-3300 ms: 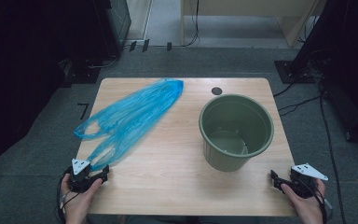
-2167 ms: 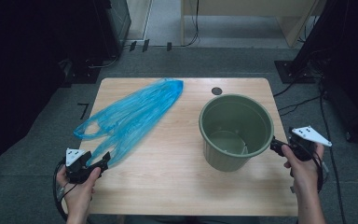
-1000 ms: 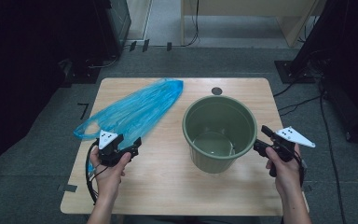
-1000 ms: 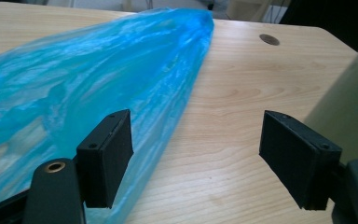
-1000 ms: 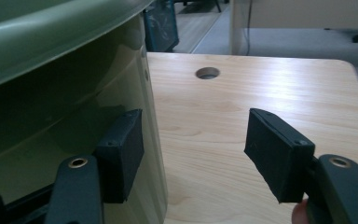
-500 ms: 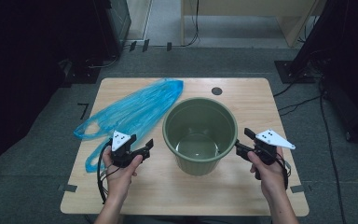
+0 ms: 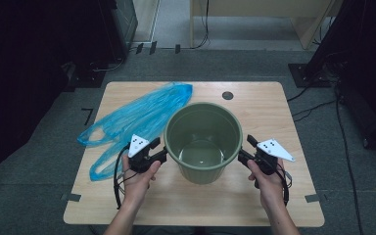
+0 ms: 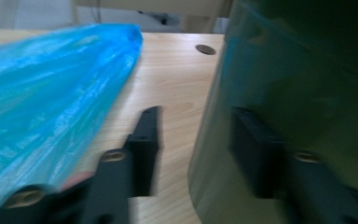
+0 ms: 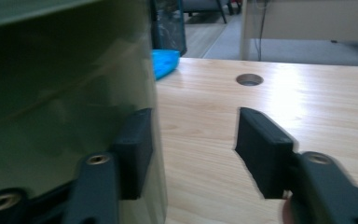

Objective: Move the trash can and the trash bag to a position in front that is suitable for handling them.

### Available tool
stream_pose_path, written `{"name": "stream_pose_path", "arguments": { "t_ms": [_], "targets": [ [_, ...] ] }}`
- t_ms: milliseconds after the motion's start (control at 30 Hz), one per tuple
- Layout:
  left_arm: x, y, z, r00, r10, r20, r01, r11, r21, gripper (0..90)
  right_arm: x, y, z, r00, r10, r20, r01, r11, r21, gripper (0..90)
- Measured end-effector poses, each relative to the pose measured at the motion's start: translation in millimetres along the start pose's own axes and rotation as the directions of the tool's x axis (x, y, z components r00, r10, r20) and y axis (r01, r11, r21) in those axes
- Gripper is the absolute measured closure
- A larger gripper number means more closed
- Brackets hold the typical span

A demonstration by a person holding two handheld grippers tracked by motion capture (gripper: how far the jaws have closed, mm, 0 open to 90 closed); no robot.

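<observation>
Stage: early – green plastic bucket (image 7: 203, 142) at counter (image 7: 293, 122) centre, blue plastic bag (image 7: 137, 120) flat at its 10 o'clock | left hand-held gripper (image 7: 162, 155), right hand-held gripper (image 7: 241, 154): jaws just closing astride the bucket wall, still gapped | left: bag into bucket.

So the green bucket (image 7: 203, 139) got shoved from the right side of the surface (image 7: 274, 200) toward the middle and a bit closer to the near edge, ending up right against the blue plastic bag (image 7: 137, 117), partly covering its edge. Both hands came in from the near corners. The left claw (image 7: 159, 152) and right claw (image 7: 242, 152) ended up on opposite sides of the bucket, one jaw of each against the wall, and both had just been closing with nothing between the jaws.
</observation>
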State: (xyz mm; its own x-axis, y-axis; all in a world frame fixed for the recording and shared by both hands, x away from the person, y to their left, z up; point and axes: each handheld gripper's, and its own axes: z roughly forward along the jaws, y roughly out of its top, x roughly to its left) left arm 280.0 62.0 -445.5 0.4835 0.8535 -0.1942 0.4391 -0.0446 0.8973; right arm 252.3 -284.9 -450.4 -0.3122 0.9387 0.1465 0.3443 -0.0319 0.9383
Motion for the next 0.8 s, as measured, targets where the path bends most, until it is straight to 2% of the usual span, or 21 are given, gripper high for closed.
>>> {"name": "stream_pose_path", "arguments": {
  "t_ms": [67,133,267,400,500,567,633,667,700,767,800],
  "targets": [
    [1.4,0.9,-1.1,0.9996,-0.017,0.022,0.017,0.9998,-0.003,65.0,7.6,-1.0,-0.1,0.9998,-0.016,0.008,0.016,1.000,-0.012,62.5],
    [3.1,1.3,-3.0,0.9993,-0.019,0.031,0.019,0.9998,-0.003,69.5,11.6,-1.3,-0.6,0.9998,-0.021,0.004,0.021,1.000,-0.015,64.9],
    [2.5,-0.1,-9.5,0.9999,-0.006,0.016,0.006,1.0000,-0.004,78.3,18.9,-2.5,-1.6,0.9995,-0.007,-0.029,0.006,1.000,-0.014,71.4],
    [4.9,-4.2,-20.6,0.9999,-0.011,-0.009,0.011,0.9999,-0.007,79.5,28.3,-2.5,-2.3,0.9986,-0.015,-0.050,0.015,1.000,-0.008,73.8],
    [7.2,-10.9,-32.1,0.9992,-0.033,-0.025,0.032,0.9991,-0.027,79.5,36.0,-2.1,-4.4,0.9962,-0.031,-0.082,0.031,1.000,0.004,74.5],
    [7.4,-14.2,-39.3,0.9987,-0.045,-0.024,0.044,0.9985,-0.032,79.4,41.1,-2.6,-6.1,0.9948,-0.045,-0.092,0.046,0.999,0.010,75.0],
    [7.6,-15.8,-44.6,0.9992,-0.036,-0.016,0.036,0.9990,-0.025,79.5,44.5,-3.3,-7.0,0.9941,-0.058,-0.092,0.060,0.998,0.023,75.0],
    [8.2,-16.5,-47.8,0.9994,-0.032,-0.010,0.031,0.9991,-0.029,79.3,45.1,-3.9,-7.2,0.9937,-0.065,-0.092,0.068,0.997,0.029,74.3],
    [9.9,-16.4,-49.6,0.9995,-0.032,-0.004,0.032,0.9988,-0.037,77.7,44.5,-4.6,-8.1,0.9935,-0.065,-0.093,0.068,0.997,0.030,69.8],
    [16.1,-15.0,-50.1,0.9988,-0.046,0.018,0.047,0.9979,-0.044,67.6,38.8,-3.8,-9.7,0.9942,-0.040,-0.099,0.045,0.998,0.045,55.5],
    [21.1,-14.3,-49.5,0.9977,-0.060,0.032,0.062,0.9970,-0.047,61.1,33.3,-3.2,-10.2,0.9932,-0.012,-0.116,0.018,0.998,0.057,48.4]
  ]
}}
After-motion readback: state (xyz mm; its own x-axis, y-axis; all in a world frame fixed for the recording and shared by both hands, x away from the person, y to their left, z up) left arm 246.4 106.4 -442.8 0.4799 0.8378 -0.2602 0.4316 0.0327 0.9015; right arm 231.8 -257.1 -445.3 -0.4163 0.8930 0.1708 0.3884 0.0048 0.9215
